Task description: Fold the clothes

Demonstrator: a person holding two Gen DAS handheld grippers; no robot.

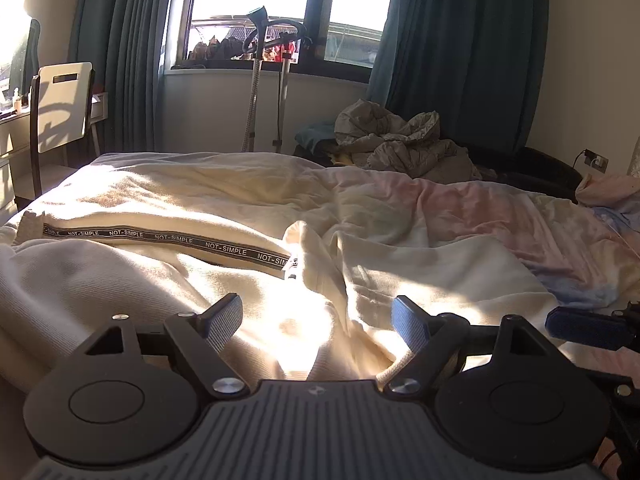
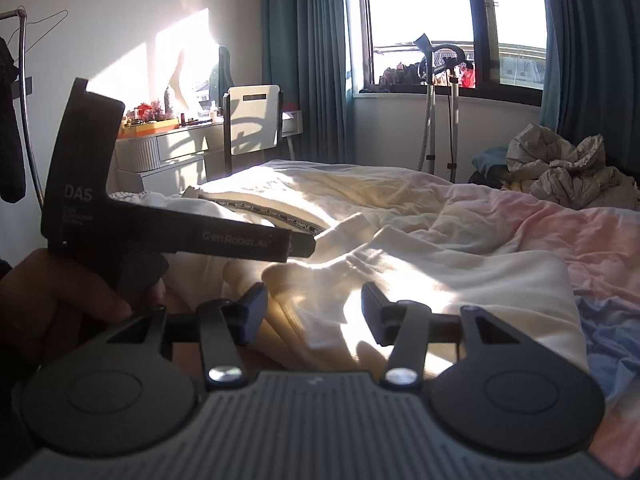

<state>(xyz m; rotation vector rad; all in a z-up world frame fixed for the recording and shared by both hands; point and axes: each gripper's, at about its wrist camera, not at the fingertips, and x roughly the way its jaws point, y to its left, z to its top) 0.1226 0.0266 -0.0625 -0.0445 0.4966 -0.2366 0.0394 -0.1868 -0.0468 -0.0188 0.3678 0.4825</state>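
Left wrist view: the left tool point(image 1: 318, 320) hangs low over the bed point(image 1: 520, 224), its two fingers spread wide with nothing between them. Under it lies one cream garment point(image 1: 168, 280), rumpled, sunlit, spread across the near half of the bed. One black band point(image 1: 168, 240) printed NOT-SIMPLE runs across it. One fingertip of the right tool point(image 1: 588, 326), blue-padded, shows at the right edge, just above the cloth; whether it touches cannot be told. Beyond the bed: one chair point(image 1: 60, 108), two poles of a steamer stand point(image 1: 256, 92), one grey heap of cloth point(image 1: 400, 140), two curtains point(image 1: 116, 52).

Right wrist view: the right tool point(image 2: 316, 312) also stands wide open and holds nothing, poised over the garment's near folds point(image 2: 400, 272). The left tool point(image 2: 180, 236) is seen side-on at left, held in one hand point(image 2: 60, 300), its tip above the cloth. One desk point(image 2: 168, 144) with small clutter stands behind the chair point(image 2: 252, 120). One window point(image 2: 420, 20) is lit.
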